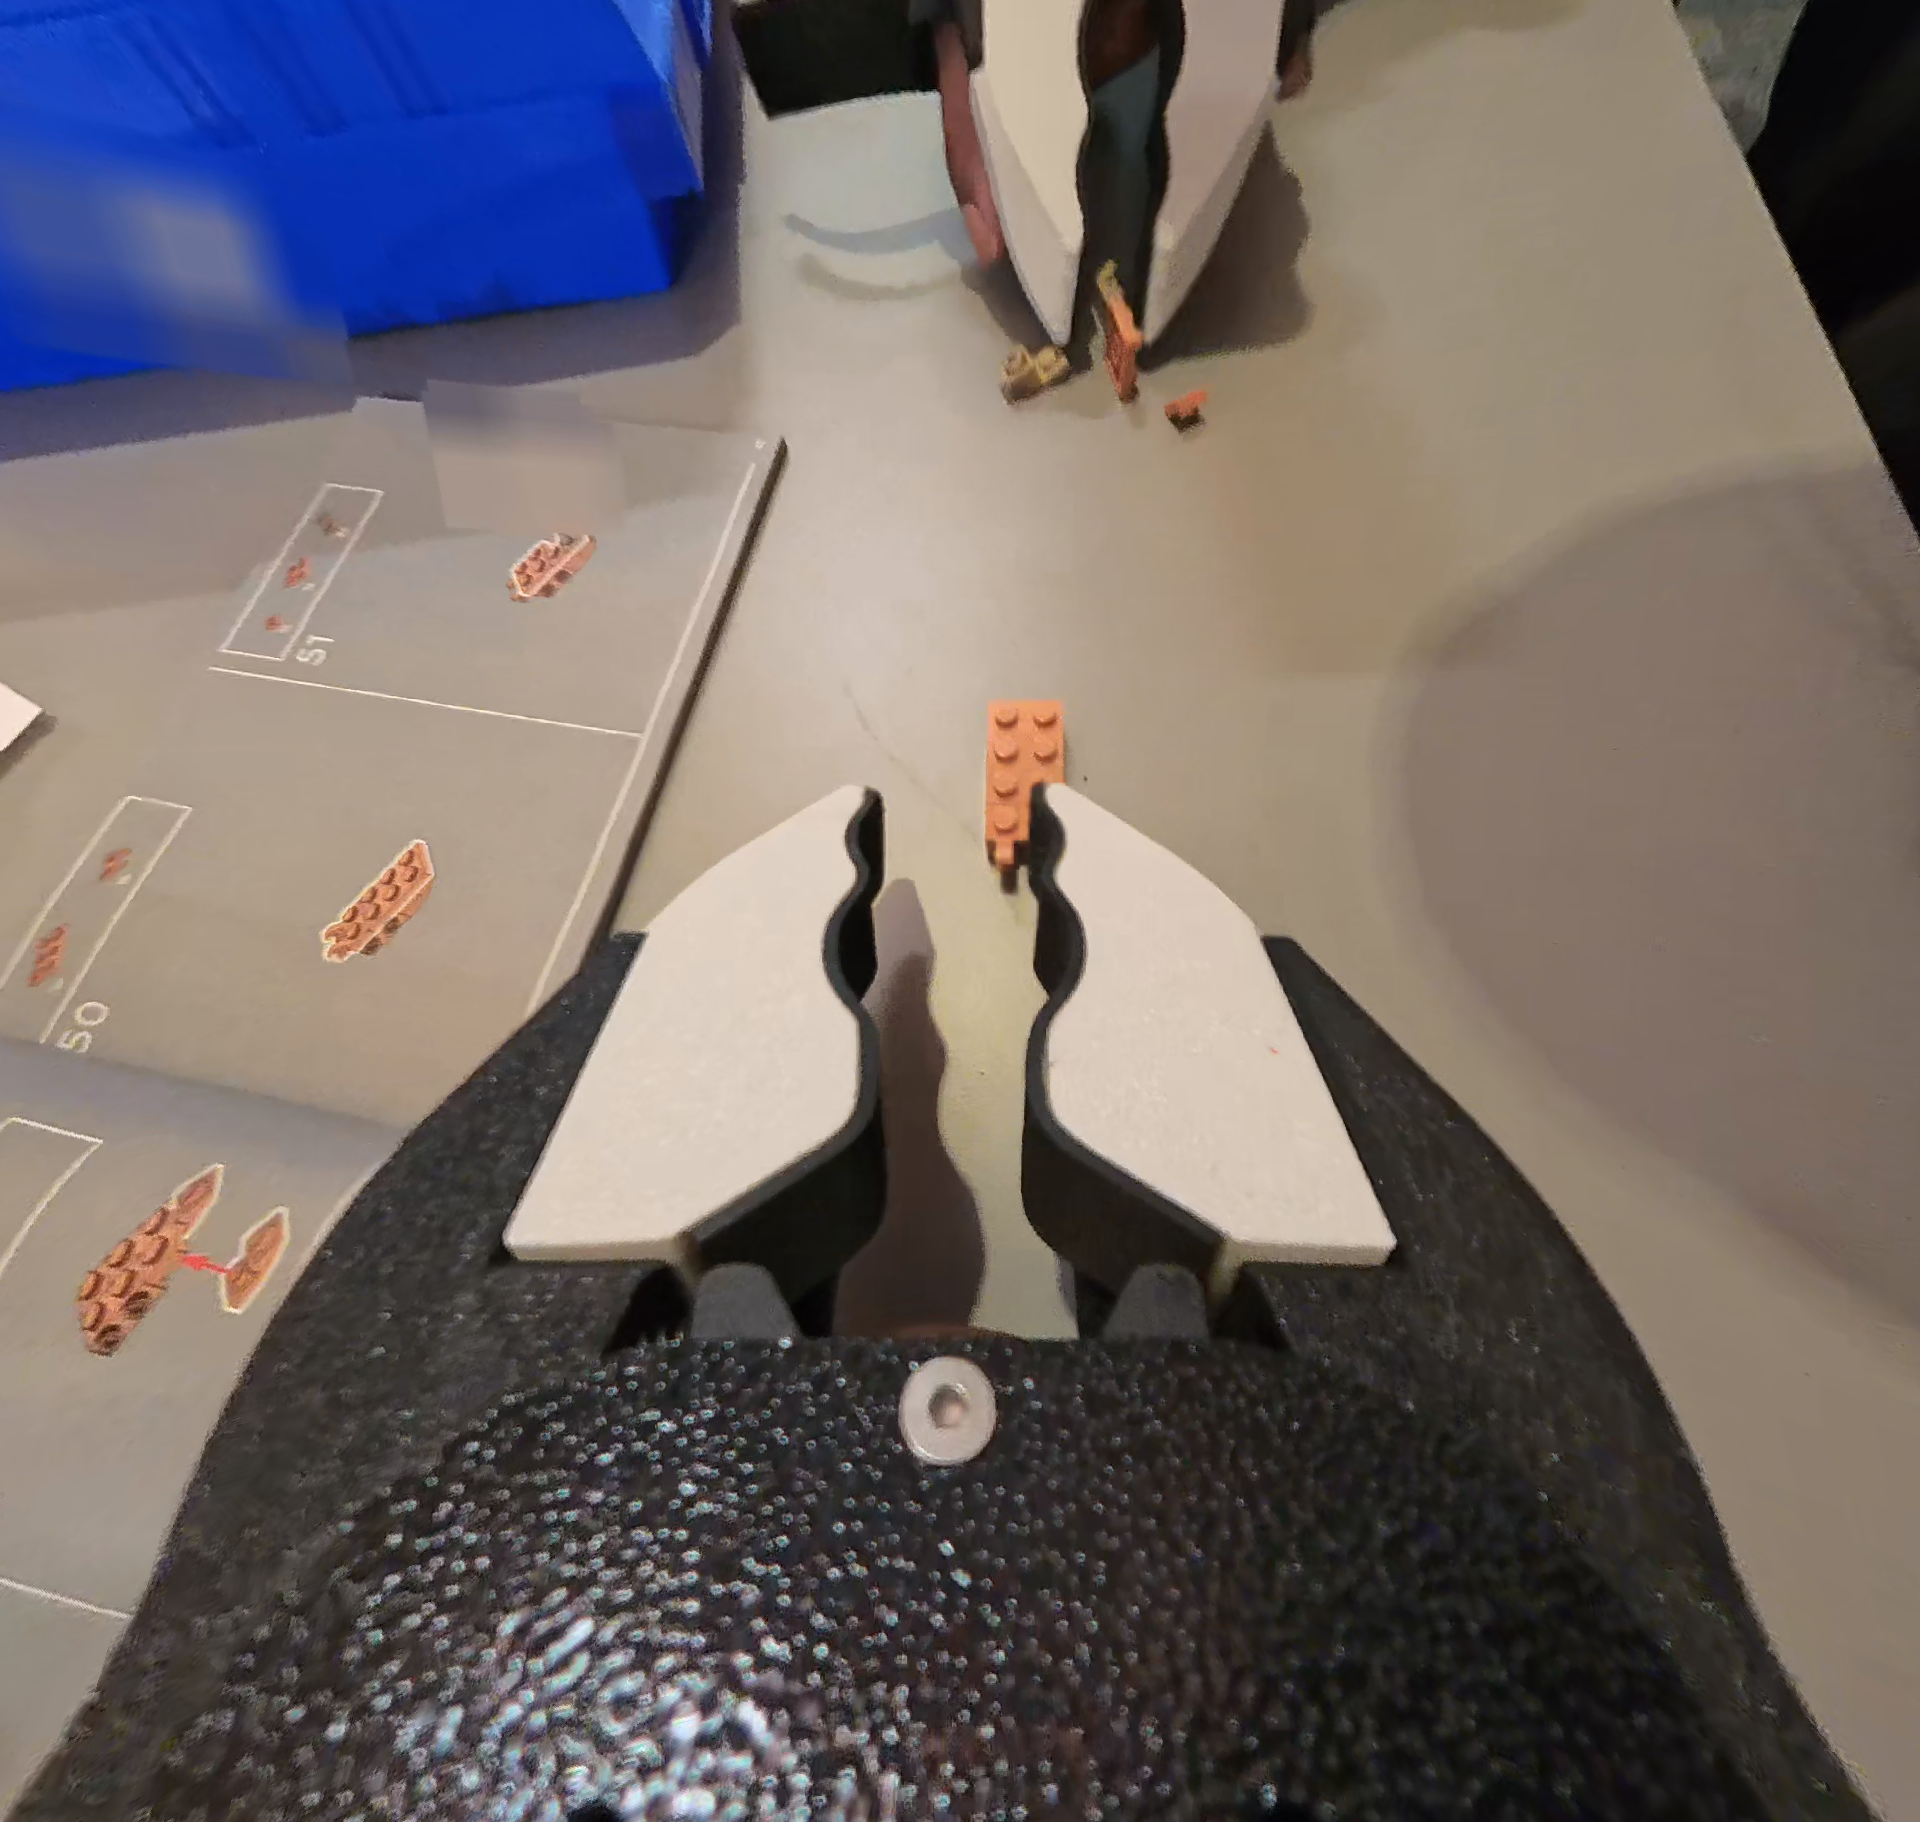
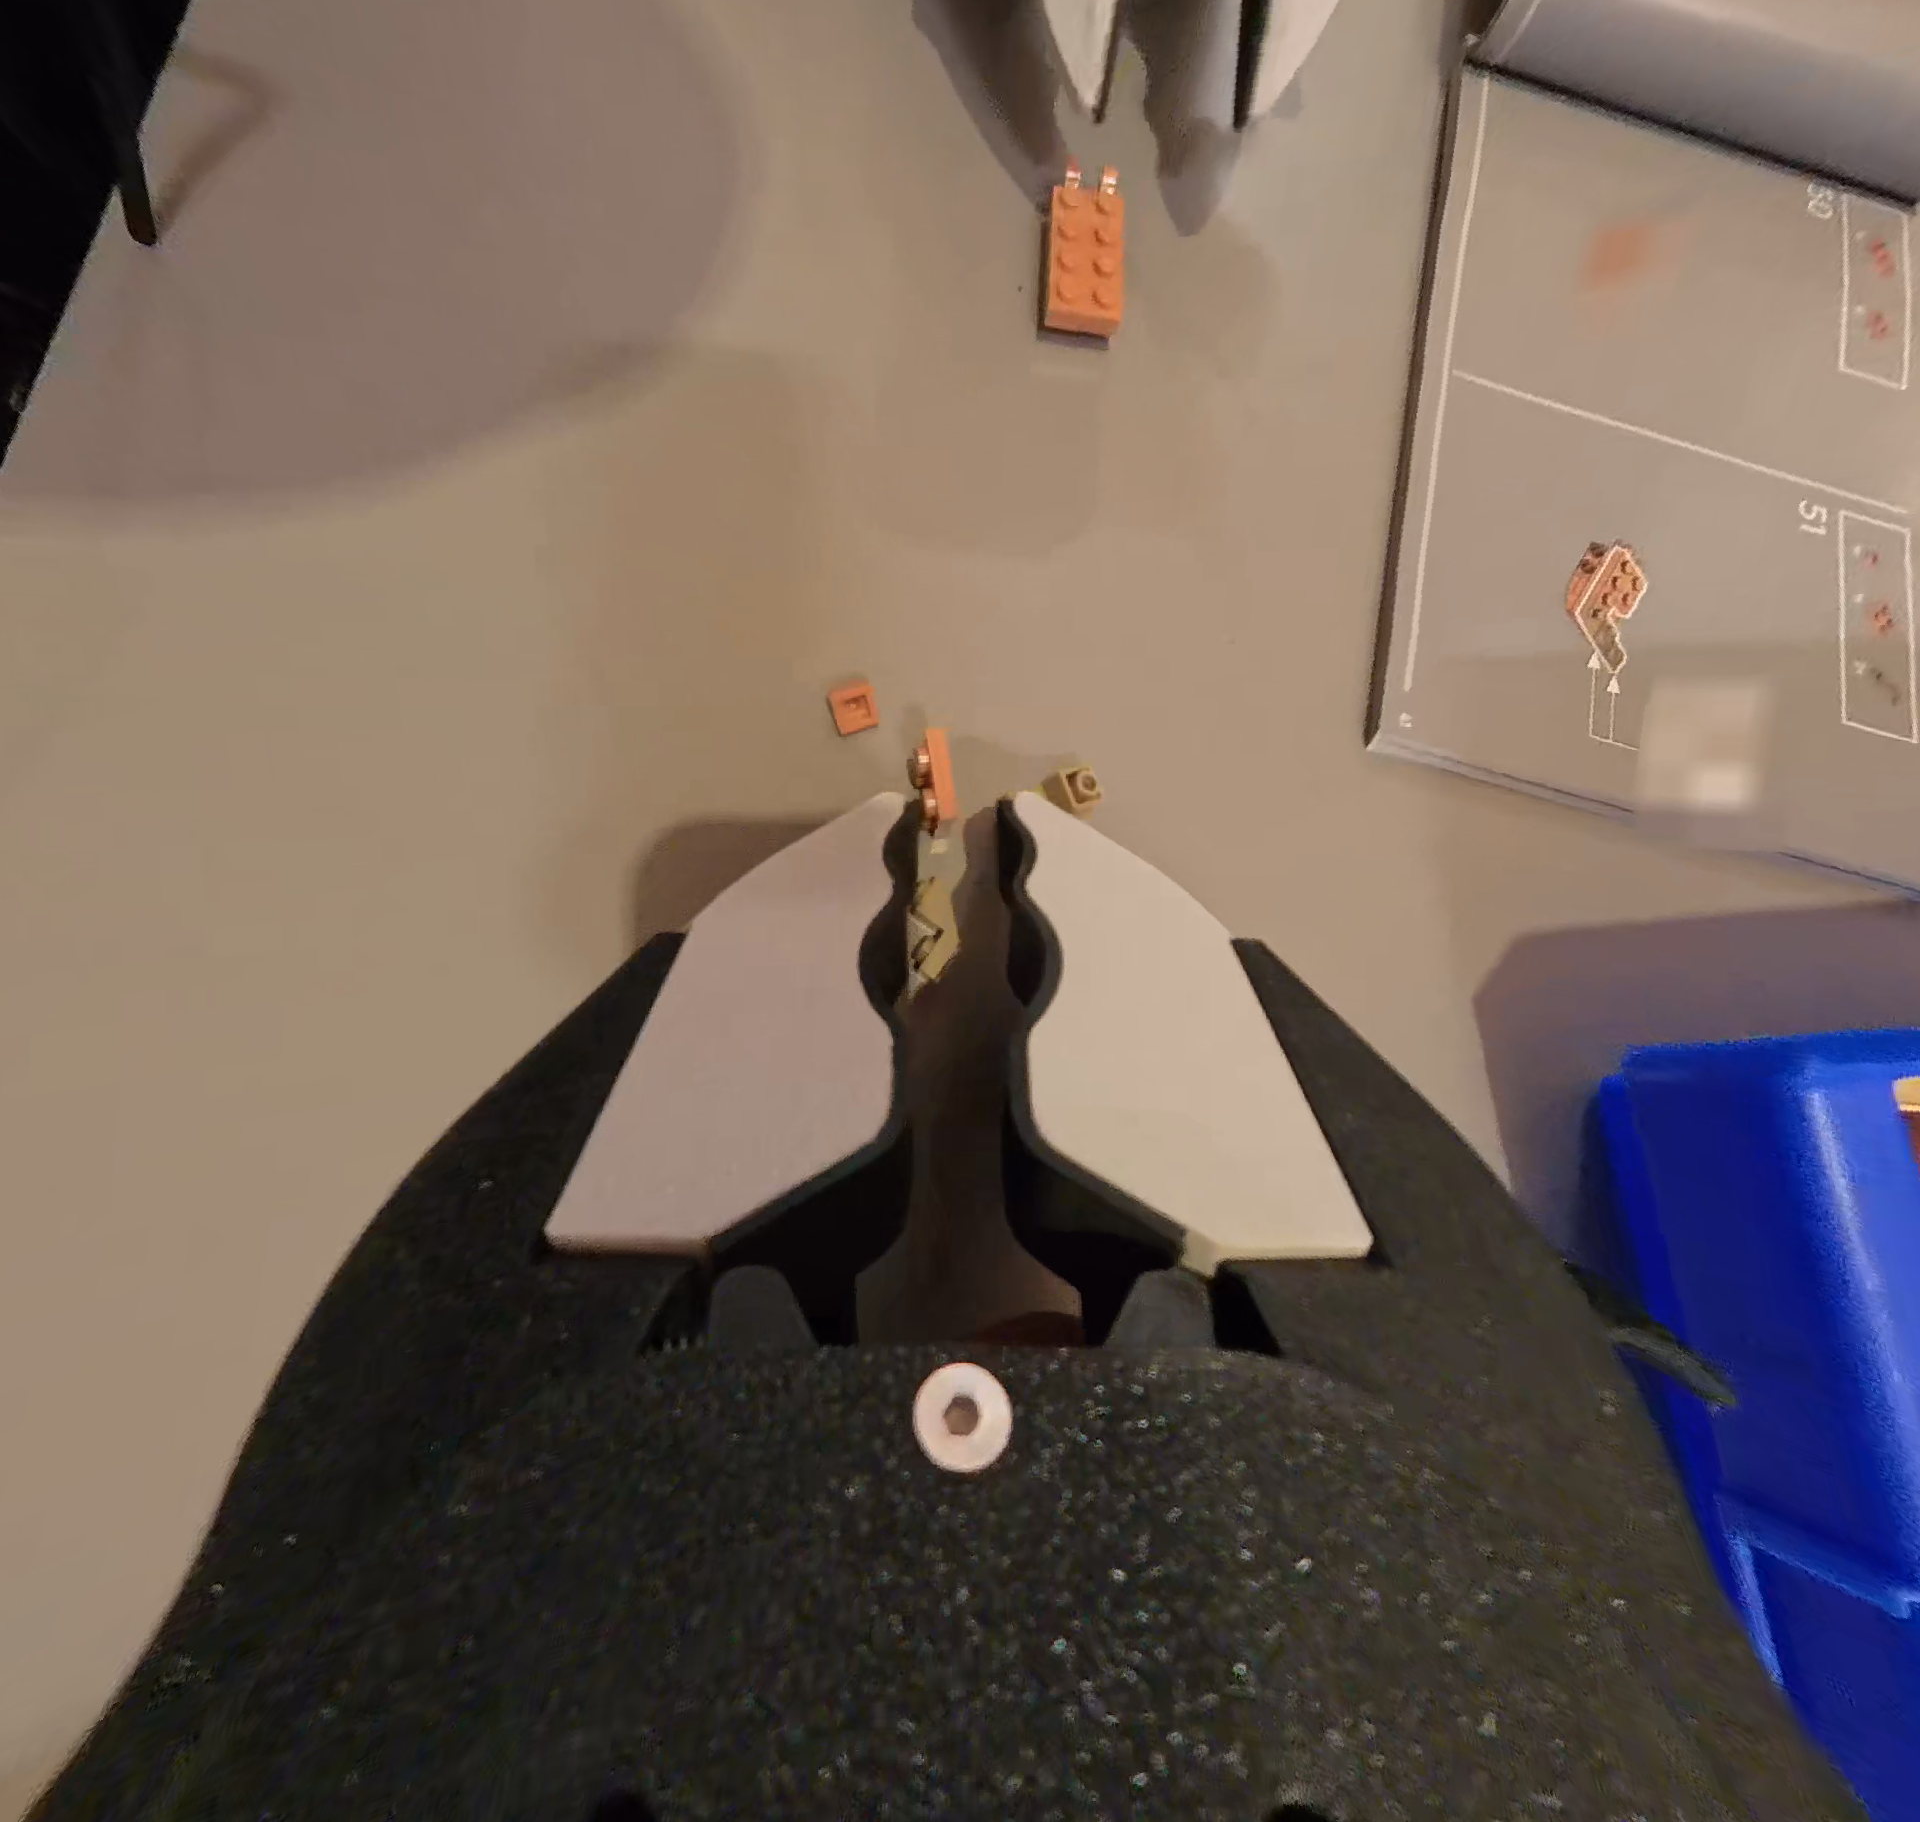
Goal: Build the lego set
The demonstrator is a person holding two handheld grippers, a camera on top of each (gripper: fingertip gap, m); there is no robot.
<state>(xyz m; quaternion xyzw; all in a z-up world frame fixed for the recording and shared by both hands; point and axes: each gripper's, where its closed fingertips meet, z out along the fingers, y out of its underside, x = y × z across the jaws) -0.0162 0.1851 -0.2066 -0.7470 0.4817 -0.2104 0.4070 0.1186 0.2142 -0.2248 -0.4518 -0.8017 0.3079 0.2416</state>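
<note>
Dim, warm indoor light; big soft shadows pool on the grey surface. Strong wide-angle bending at the edges. Motion blur smears the blue bin and the far tongs; specular speckle on the near black housing.

This looks like a hobby or assembly workbench indoors. A plain grey table carries an open building-instruction booklet along its left edge, its grey pages printed with step diagrams of small orange brick assemblies. A blue plastic storage bin stands at the far left corner. Loose toy bricks lie on the bare tabletop, among them an orange studded plate near the middle.
</note>
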